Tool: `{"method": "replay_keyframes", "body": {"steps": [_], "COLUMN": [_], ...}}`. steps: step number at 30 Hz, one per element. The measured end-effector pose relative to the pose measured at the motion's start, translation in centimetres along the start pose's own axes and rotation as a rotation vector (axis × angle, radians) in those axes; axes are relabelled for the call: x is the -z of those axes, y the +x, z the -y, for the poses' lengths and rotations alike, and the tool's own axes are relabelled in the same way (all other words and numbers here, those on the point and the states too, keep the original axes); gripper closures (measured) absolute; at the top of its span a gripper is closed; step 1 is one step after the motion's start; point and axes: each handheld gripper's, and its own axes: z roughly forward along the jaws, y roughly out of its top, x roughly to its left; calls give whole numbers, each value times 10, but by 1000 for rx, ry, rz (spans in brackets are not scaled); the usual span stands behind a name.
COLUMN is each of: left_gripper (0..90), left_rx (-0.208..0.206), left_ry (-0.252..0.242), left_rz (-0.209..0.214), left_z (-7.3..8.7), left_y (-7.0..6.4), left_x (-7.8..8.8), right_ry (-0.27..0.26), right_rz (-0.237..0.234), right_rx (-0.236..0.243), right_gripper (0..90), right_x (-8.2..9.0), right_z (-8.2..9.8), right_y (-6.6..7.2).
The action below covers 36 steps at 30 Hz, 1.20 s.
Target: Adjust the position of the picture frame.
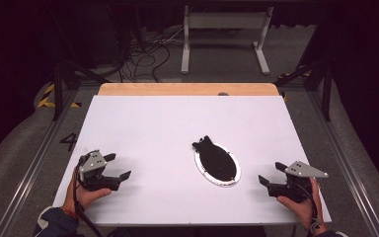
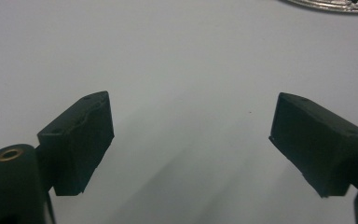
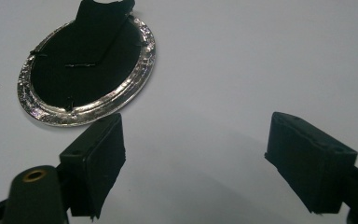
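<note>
An oval silver-rimmed frame (image 1: 217,164) lies face down in the middle of the white table (image 1: 177,123), its black back and folded stand up. In the right gripper view the oval frame (image 3: 86,65) lies ahead to the left of the jaws. My left gripper (image 1: 118,167) rests near the front left, open and empty, pointing right toward the frame. My right gripper (image 1: 272,174) sits near the front right, open and empty, pointing left at the frame. In the left gripper view the left gripper (image 2: 191,140) spans bare table and a sliver of the frame's rim (image 2: 331,4) shows at the top right.
A wooden strip (image 1: 187,89) runs along the table's far edge. Behind it stand a white metal stand (image 1: 224,34) and loose cables (image 1: 143,57) on the floor. Metal rails (image 1: 348,163) flank the table on both sides.
</note>
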Motion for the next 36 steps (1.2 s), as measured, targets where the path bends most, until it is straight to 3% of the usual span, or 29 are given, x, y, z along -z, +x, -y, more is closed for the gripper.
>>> {"method": "replay_keyframes", "body": {"steps": [2,8,11,12,14,15,16,18,21,26,36], "left_gripper": [220,268,382,481,511,639,639,772,869,900,899], "left_rx": [-37,-40,-61,-67,-73,-81,-86,-102,-113,-113,-119], "left_ry": [7,12,24,24,27,29,29,41,62,97,140], "left_rz": [-13,4,19,37,45,55,64,70,89,117,151], "left_z": [-2,-2,-1,-2,-3,-4,-4,-7,-11,-17,-25], "left_y": [-6,-11,-11,-12,-12,-13,-13,-15,-16,-19,-26], "left_x": [0,-2,-1,-1,-1,-2,-2,-5,-11,-24,-44], "right_ry": [7,18,26,21,22,33,33,38,60,73,116], "right_rz": [-5,3,8,4,4,-1,-1,-6,-21,-27,-34], "right_rx": [1,0,-8,-8,-6,-5,-5,1,4,0,10], "right_gripper": [233,302,413,472,505,593,593,674,748,828,852], "right_x": [-1,-5,-9,-11,-13,-18,-18,-24,-34,-52,-76], "right_z": [0,-1,-5,-7,-8,-11,-11,-14,-17,-27,-36], "right_y": [0,1,-1,-2,-2,-2,-2,-2,-1,-2,2]}}
